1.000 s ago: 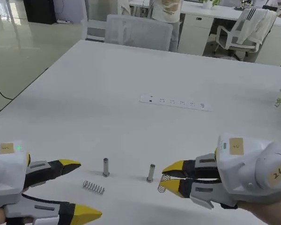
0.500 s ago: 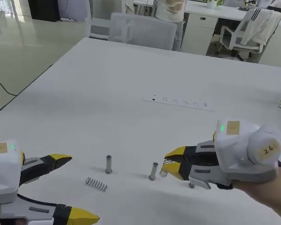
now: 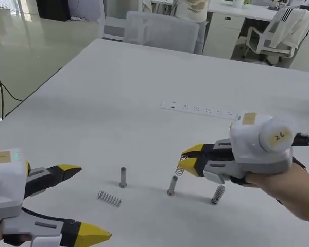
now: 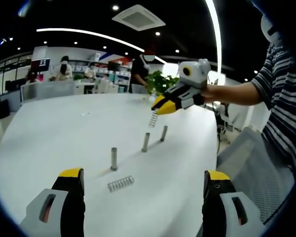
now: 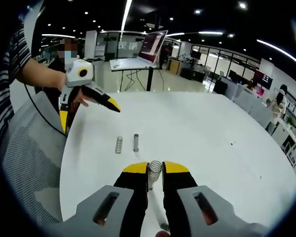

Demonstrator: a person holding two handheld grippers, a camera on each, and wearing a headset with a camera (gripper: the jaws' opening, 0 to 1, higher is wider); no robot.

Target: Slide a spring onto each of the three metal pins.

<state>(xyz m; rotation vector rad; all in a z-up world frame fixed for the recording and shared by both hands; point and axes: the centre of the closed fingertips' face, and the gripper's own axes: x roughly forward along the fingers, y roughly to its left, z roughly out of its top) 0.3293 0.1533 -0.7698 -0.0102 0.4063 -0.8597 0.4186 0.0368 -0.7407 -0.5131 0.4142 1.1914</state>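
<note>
Moved: the right gripper [image 3: 188, 160] has risen off the table [image 3: 118, 103], and its spring [image 3: 179, 166] now hangs just above the top of the middle pin [image 3: 172, 185], no longer down beside it.
Right grip: yellow-tipped jaws clenched on the upper coils of that thin wire spring.
Left grip: the left gripper [image 3: 92, 201] is low at the near edge, jaws spread wide and grasping nothing.
Pins: 3 short grey metal cylinders, upright in a row.
Bare: left pin [image 3: 123, 177] and middle pin.
Sleeved: right pin [image 3: 217, 194], wrapped in a coil.
Lying flat: loose spring [image 3: 109, 198], near the left pin.
Surface: smooth, white, matt.
Beyond: flat white power strip [image 3: 201, 109].
</note>
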